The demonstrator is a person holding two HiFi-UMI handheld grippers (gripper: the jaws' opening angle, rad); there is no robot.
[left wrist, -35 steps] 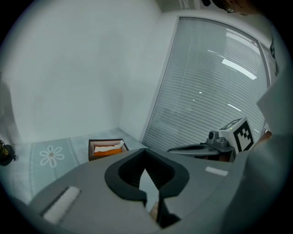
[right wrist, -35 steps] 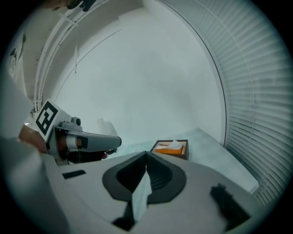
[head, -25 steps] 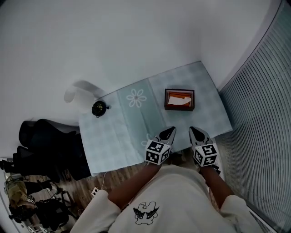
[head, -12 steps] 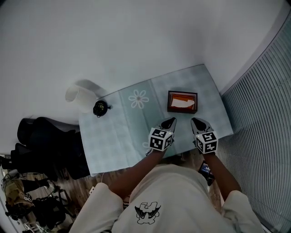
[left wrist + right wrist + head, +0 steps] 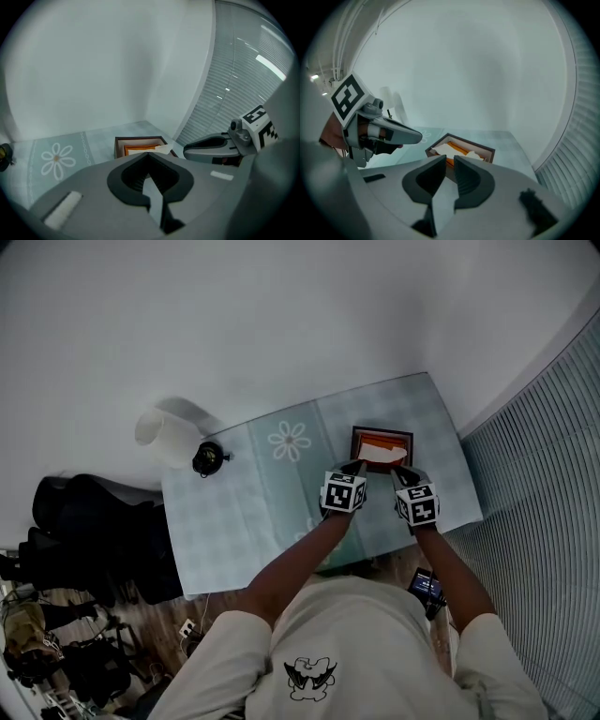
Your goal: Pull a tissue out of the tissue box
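Step in hand: judged as the approach; no tissue was gripped yet.
Tissue box: the tissue box (image 5: 382,430) lay on the far right part of the tablecloth (image 5: 234,512), with both grippers just at its near rim.
Left gripper: the left gripper (image 5: 148,153) had its jaws met at the tips with nothing between them, and the box lay just beyond.
Right gripper: the right gripper (image 5: 450,157) had just been opening its jaws; they stood a narrow slot apart with nothing in the slot.
Doing it well: the right jaws probably needed to spread wider, come down over the raised fold of the tissue (image 5: 378,455), and pinch only that top sheet. The pull likely wanted to be slow and straight up. The closed left gripper looked well placed to press on the near rim, so the light box would not lift with the sheet.
Box: a low rectangle, open on top, with thin dark brown walls and an orange lining; it looked rigid.
Tissue: white, soft and crumpled, bunched unevenly inside the box; likely to tear if snatched.
Cloth: pale, checked and flat, with a printed daisy (image 5: 289,440) left of the box.
Jaws: smooth grey shells with dark ribbed pads.
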